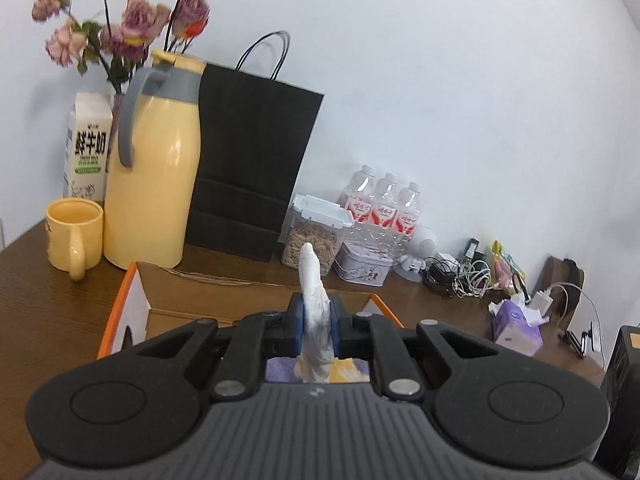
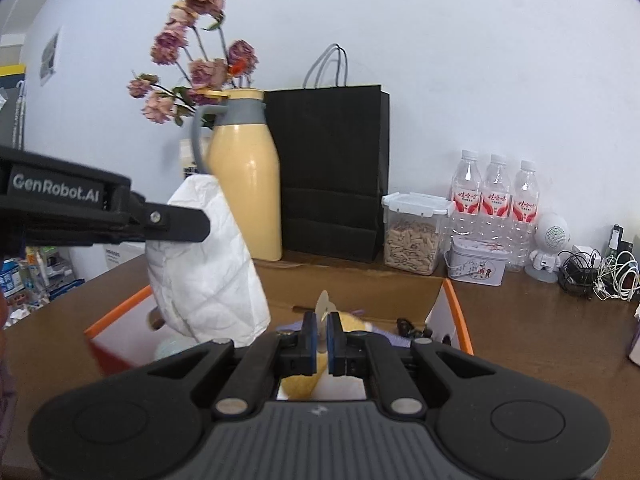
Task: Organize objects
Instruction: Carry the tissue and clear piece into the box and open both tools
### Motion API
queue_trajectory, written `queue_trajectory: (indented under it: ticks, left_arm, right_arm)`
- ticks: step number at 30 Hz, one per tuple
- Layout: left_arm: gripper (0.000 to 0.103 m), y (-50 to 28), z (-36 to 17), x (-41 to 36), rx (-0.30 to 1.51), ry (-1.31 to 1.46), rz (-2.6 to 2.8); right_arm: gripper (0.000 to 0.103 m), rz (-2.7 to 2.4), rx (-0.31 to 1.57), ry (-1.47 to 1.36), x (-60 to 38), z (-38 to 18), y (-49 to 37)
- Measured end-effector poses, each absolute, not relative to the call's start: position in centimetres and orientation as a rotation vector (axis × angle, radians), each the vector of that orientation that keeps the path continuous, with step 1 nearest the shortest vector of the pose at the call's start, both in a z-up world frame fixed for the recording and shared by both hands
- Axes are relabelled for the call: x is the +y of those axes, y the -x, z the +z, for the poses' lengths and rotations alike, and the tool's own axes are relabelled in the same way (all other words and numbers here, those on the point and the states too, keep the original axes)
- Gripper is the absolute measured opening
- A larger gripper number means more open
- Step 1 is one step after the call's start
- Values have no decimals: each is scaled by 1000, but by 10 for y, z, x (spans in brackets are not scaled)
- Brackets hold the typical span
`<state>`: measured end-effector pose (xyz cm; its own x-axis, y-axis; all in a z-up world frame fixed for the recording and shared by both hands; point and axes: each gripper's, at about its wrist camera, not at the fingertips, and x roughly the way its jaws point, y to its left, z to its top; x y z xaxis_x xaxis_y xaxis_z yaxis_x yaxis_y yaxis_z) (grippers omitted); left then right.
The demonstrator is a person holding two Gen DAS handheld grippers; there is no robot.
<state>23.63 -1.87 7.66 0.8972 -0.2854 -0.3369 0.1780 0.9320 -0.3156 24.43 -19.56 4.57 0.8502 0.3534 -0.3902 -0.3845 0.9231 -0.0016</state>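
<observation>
Both claws grip — left claw [image 1: 316, 320] white cloth [image 1: 314, 312], right claw [image 2: 321, 338] thin tag [image 2: 323, 305].

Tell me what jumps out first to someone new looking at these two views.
The white quilted cloth, pinched in the left hand-held gripper and hanging over the orange-edged cardboard box, draws the eye first. Behind it against the wall stand the tall yellow thermos jug, the dried pink flowers and the black paper bag. The right hand-held gripper is shut on a thin pale flap.
</observation>
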Motion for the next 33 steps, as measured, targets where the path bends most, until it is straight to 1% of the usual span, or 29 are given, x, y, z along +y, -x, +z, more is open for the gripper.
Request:
queue_trajectory:
  ticks: [8, 13, 15, 16, 17, 18, 19, 20, 21, 22, 23, 24, 25, 27, 28, 29, 30, 32, 33]
  left_arm:
    - [14, -289, 41, -2, 477, 334, -252]
    - [15, -299, 25, 4, 533, 305, -193]
    - [18, -297, 24, 3, 532, 273, -166]
    - [24, -295, 25, 2, 528, 254, -149]
    - [31, -293, 25, 1, 524, 231, -131]
    - [45, -291, 27, -1, 515, 211, -117]
    - [57, -288, 28, -3, 500, 187, -100]
    - [65, -286, 30, -5, 486, 160, -82]
    - [81, -283, 31, -7, 473, 130, -60]
    - [92, -281, 33, -9, 457, 104, -41]
    - [96, -277, 34, -10, 439, 80, -22]
    - [103, -275, 36, -11, 427, 65, -10]
    - [103, -272, 37, -12, 415, 53, 0]
    - [103, -268, 39, -11, 401, 42, 21]
    - [103, -267, 40, -10, 398, 45, 24]
    - [103, -266, 40, -9, 396, 51, 28]
    - [103, -266, 40, -8, 397, 56, 31]
    - [103, -266, 40, -7, 402, 59, 34]
    - [103, -266, 40, -7, 403, 59, 35]
  right_arm:
    - [4, 360, 428, 45, -200, 27, -294]
    - [4, 357, 474, 33, -206, 12, -304]
    - [5, 355, 475, 36, -206, 10, -303]
    - [6, 352, 475, 39, -206, 9, -303]
    - [9, 349, 476, 41, -206, 9, -303]
    - [12, 347, 477, 42, -206, 8, -302]
    - [13, 343, 476, 42, -207, 8, -301]
    - [13, 338, 475, 42, -207, 7, -301]
    - [16, 334, 476, 42, -208, 7, -300]
    - [19, 332, 475, 38, -209, 7, -300]
    - [25, 331, 472, 35, -210, 8, -299]
    - [32, 332, 467, 31, -210, 8, -298]
    - [37, 328, 460, 29, -211, 9, -297]
    - [64, 322, 447, 27, -213, 10, -294]
    - [70, 322, 439, 23, -214, 11, -292]
    - [82, 323, 432, 20, -215, 12, -291]
    - [89, 322, 425, 18, -215, 13, -290]
    - [90, 318, 415, 18, -216, 14, -287]
    - [93, 318, 415, 18, -216, 15, -287]
